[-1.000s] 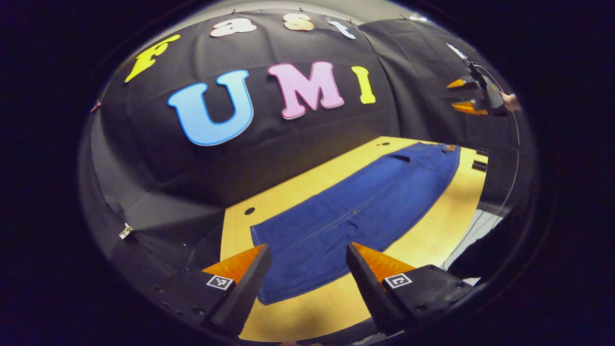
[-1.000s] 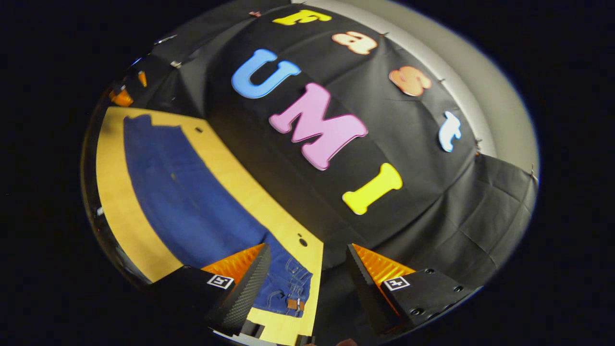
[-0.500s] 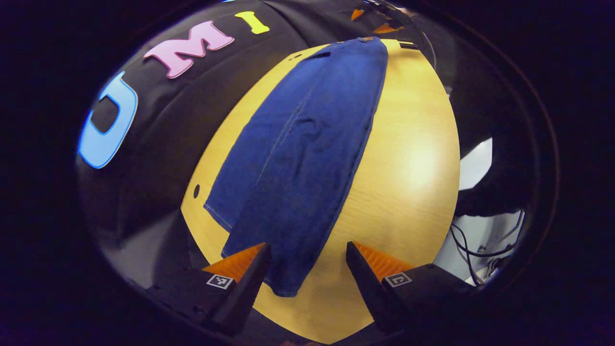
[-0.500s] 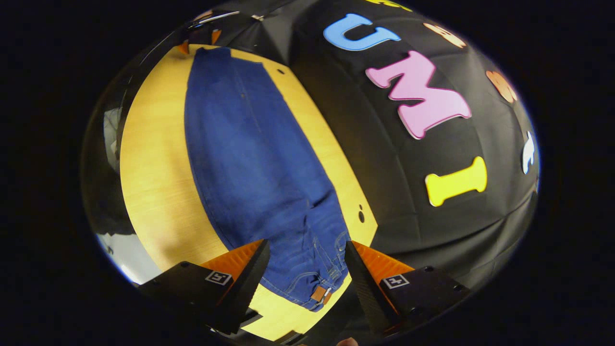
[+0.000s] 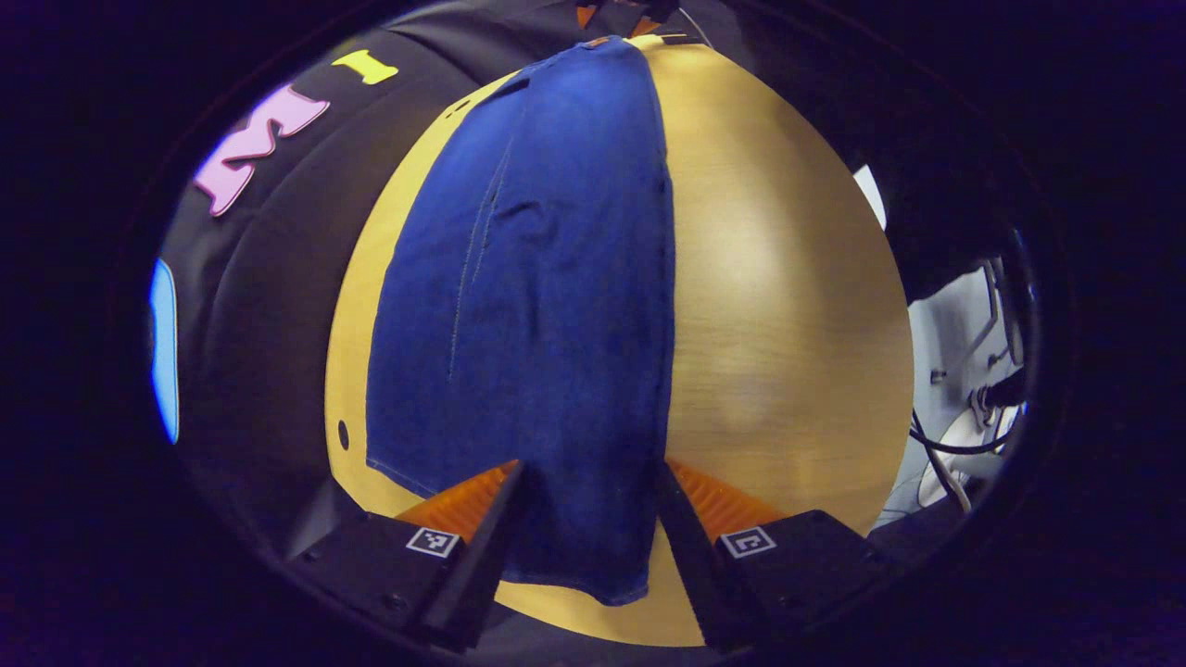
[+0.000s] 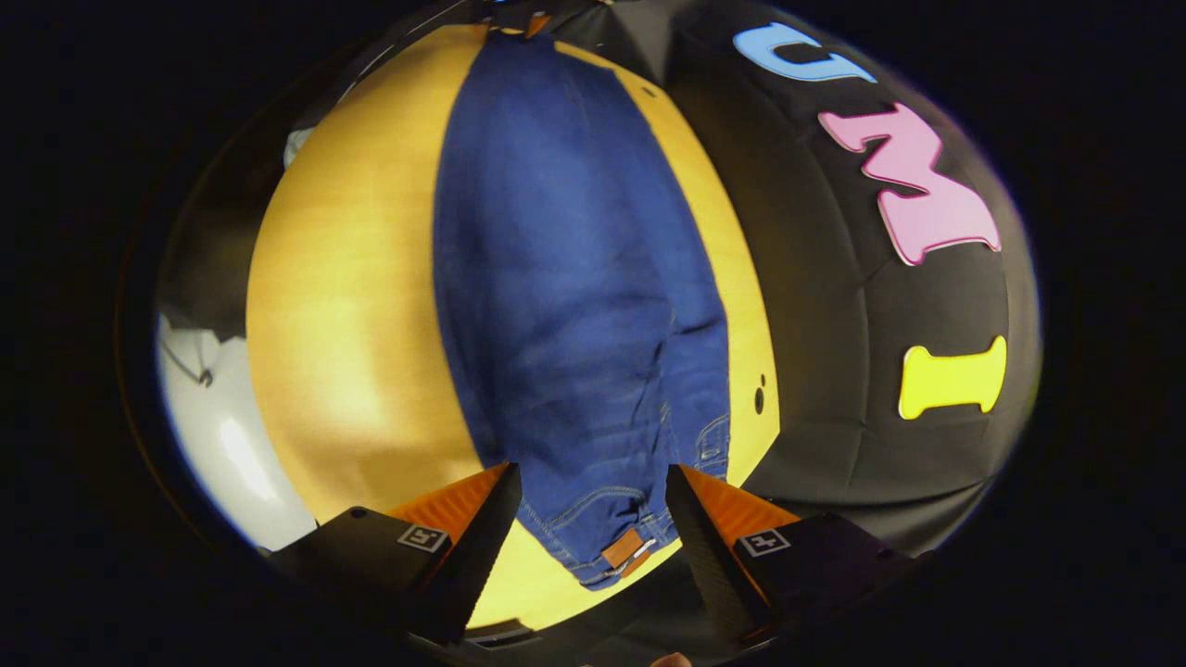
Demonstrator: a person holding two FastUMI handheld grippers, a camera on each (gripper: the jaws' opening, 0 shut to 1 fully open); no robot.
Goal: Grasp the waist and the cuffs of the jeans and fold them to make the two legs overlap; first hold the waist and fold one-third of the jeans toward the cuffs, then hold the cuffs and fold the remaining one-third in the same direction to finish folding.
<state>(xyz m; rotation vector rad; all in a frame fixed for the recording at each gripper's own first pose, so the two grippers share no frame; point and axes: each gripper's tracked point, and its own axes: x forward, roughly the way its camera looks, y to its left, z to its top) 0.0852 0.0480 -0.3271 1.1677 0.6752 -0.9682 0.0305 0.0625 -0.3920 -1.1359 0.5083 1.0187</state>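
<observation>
The surface (image 5: 788,306) is a pale wood top with the booth's black cloth wall (image 5: 278,278) along one long edge. A small dark hole (image 5: 344,434) sits near that edge at the cuff end, and another hole (image 6: 759,398) near the same edge at the waist end.

The jeans (image 5: 547,306) lie flat along the length of the surface, closer to the wall edge than to the open edge, which leaves a broad bare strip of wood on the open side. They are dark blue, and a line of stitching runs down the leg.

In the left gripper view the cuffs (image 5: 593,579) lie at the near end of the surface. The left tool (image 5: 588,482) hangs above them, released, its black fingers with orange ribbed backs spread wide to either side of the cuff end. Whether the fingers touch the cloth cannot be told.

In the right gripper view the waist (image 6: 616,547) lies at the near end of the surface, with pocket stitching and a small tan patch (image 6: 622,548) on the band; no writing on it can be read. The right tool (image 6: 593,482) hangs above the waist, also released, fingers wide apart either side of the band.

Each finger block carries a small square black-and-white marker (image 5: 433,542).
</observation>
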